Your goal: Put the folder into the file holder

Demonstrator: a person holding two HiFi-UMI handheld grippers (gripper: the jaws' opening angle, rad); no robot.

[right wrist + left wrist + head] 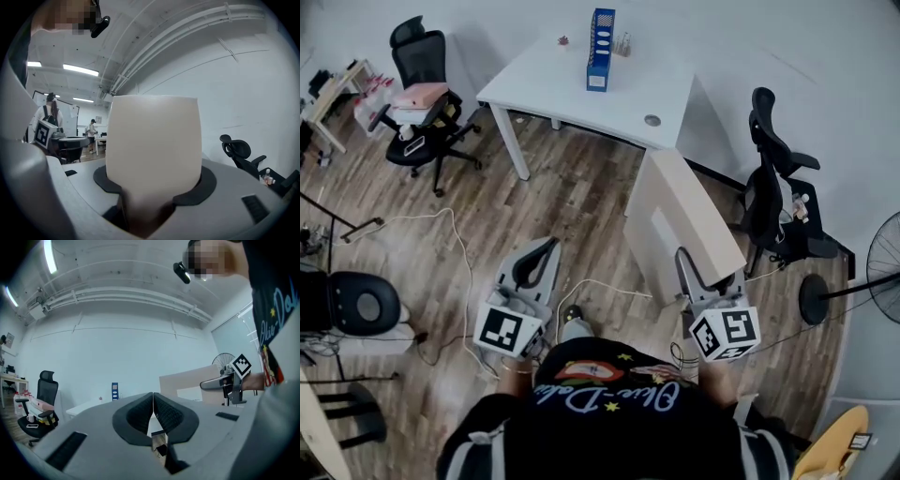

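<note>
A blue file holder (601, 49) stands upright near the far edge of the white table (572, 94); it also shows small in the left gripper view (115, 391). My right gripper (691, 269) is shut on a large beige folder (682, 218), which sticks out forward over the wooden floor, well short of the table. In the right gripper view the folder (152, 140) rises from between the jaws and hides what lies ahead of the right gripper (151, 190). My left gripper (543, 256) is shut with nothing in it, its pads (149, 409) pressed together.
A black office chair (422, 98) carrying pink and white items stands left of the table. Another black chair (776, 192) and a fan (877, 272) are on the right. Cables (455, 239) trail across the floor. A round black stool (361, 305) is at the left.
</note>
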